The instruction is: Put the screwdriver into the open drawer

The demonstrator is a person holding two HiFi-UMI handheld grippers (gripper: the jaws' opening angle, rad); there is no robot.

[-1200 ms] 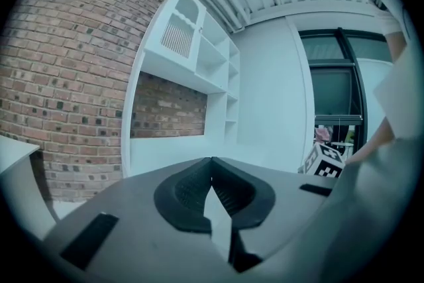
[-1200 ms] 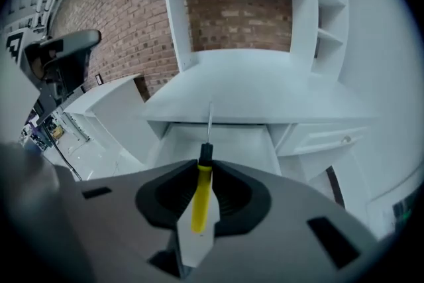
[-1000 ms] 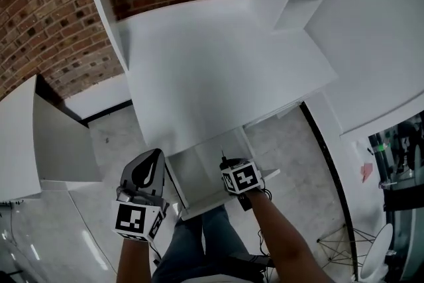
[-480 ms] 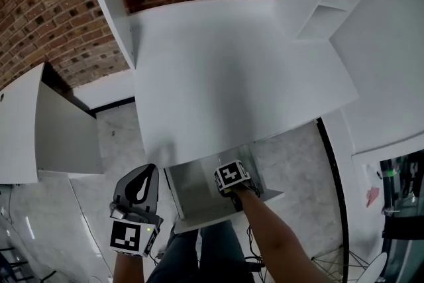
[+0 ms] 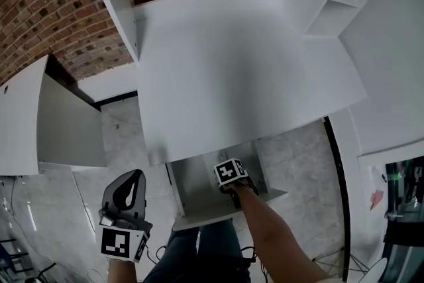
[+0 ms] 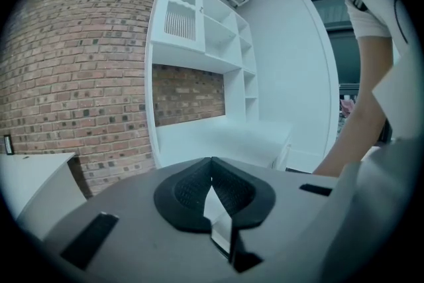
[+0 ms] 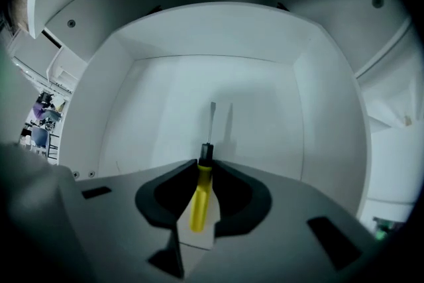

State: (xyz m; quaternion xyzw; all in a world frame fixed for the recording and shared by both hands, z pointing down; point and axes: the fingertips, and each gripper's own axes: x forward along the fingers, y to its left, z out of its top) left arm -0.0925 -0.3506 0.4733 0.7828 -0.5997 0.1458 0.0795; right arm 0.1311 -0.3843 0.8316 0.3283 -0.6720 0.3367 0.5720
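Yellow handle clamped between the jaws of my right gripper (image 7: 203, 172): they are closed on the screwdriver (image 7: 199, 201), with its black collar and steel blade sticking out past the jaw tips.

- Position: the right gripper is down inside the open drawer (image 7: 132, 109). The blade points toward the back wall, roughly midway between the drawer's side walls. A shadow falls on the drawer floor just beside the blade. I cannot tell whether the tip touches the floor.
- Head view: the right gripper (image 5: 230, 174) is over the drawer (image 5: 195, 189), near its right edge, below the front edge of the white desk (image 5: 238, 63).
- Left gripper (image 6: 212, 169): jaws pressed together, nothing between them. It hangs idle over the floor, well left of the drawer's left edge.

Step in hand, my judgement: placing. The carry looks done, and the release is not yet done.

Next move: lower until the handle lies near the drawer floor, part the jaws, then lift straight out so the blade does not snag.

Count: one screwdriver, one open drawer, two grippers.
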